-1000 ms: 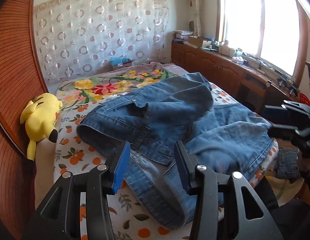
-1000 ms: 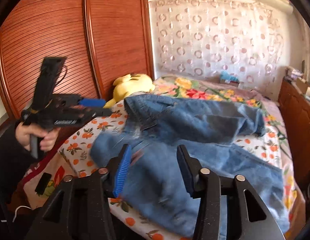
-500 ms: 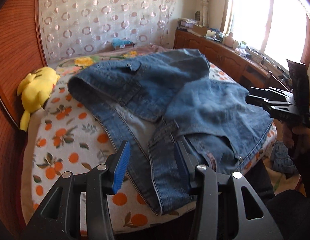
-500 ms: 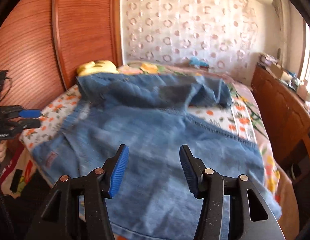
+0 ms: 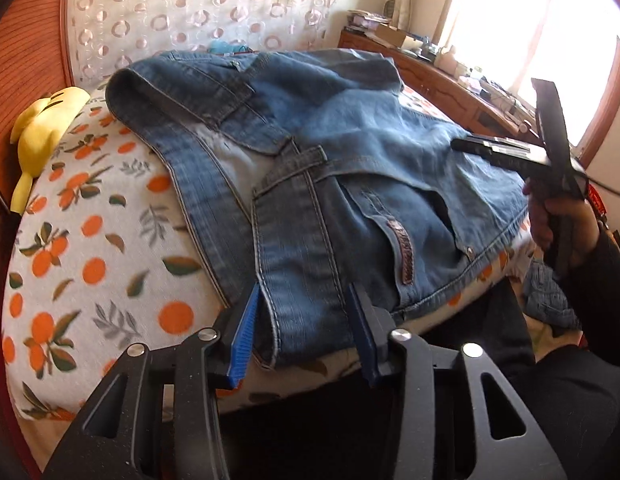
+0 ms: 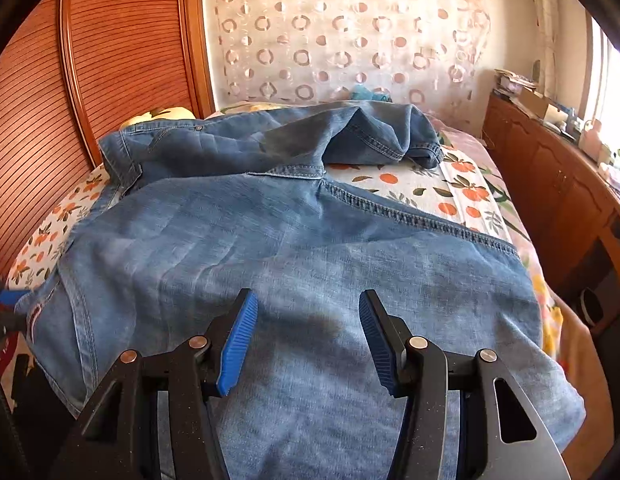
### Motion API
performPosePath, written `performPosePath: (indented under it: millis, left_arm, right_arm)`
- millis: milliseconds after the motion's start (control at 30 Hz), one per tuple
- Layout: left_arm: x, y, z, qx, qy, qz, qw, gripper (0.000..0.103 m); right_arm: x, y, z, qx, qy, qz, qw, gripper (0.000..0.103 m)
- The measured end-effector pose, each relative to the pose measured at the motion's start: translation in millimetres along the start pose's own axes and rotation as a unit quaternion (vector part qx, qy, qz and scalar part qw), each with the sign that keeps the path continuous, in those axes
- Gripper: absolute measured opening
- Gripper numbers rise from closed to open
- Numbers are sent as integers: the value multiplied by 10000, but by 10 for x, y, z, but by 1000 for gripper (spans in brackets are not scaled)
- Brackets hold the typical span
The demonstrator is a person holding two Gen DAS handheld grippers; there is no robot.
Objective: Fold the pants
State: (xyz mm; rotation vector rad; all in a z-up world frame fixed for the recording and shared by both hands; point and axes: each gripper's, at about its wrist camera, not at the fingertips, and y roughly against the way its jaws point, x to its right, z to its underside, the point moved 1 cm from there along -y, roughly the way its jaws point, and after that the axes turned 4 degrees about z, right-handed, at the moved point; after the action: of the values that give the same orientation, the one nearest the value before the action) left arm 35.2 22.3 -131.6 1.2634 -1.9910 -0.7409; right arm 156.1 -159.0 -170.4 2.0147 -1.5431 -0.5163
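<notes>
Jeans (image 5: 350, 168) sprawled on the bed (image 5: 89, 240), waistband at its near edge. Both hands just dropped in: left gripper (image 5: 305, 332) jaws have been closing around the waistband but aren't clamped yet, right gripper (image 6: 307, 340) jaws gaping over the leg, so pickup's next

The left wrist view looks down steeply from the near bed edge, close over the waistband of the blue denim pants (image 5: 350, 184), facing the window at 2 o'clock. The right wrist view sits close above a pant leg (image 6: 293, 256), facing the circle-patterned white curtain (image 6: 350, 36) at 12 o'clock. Both share the pants, the orange-print bedsheet (image 5: 89, 248) and that curtain.
</notes>
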Motion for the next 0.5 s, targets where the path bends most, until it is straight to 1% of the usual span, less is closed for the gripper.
performPosePath:
  millis: [33, 100, 167, 267, 367, 433, 500]
  left_arm:
    - [5, -12, 14, -31, -12, 46, 10000, 29]
    - [40, 10, 32, -9, -62, 27, 10000, 10]
    - [95, 91, 39, 77, -178, -54, 9998, 4]
    - [142, 350, 1, 327, -158, 51, 9993, 3]
    - [213, 669, 12, 491, -227, 178, 9984, 3]
    - [259, 750, 43, 430, -271, 103, 9987, 3]
    - [275, 705, 109, 263, -354, -52, 9990, 5]
  right_arm:
    - [-2, -12, -9, 7, 16, 16, 10000, 55]
    - [-1, -28, -3, 18, 47, 37, 10000, 55]
    - [9, -54, -11, -7, 45, 65, 10000, 55]
    - [52, -29, -22, 1, 20, 91, 10000, 55]
    - [110, 58, -86, 128, -1, 106, 9999, 55]
    - [135, 94, -120, 185, -2, 108, 9998, 55]
    - [135, 86, -134, 199, 19, 84, 9998, 56]
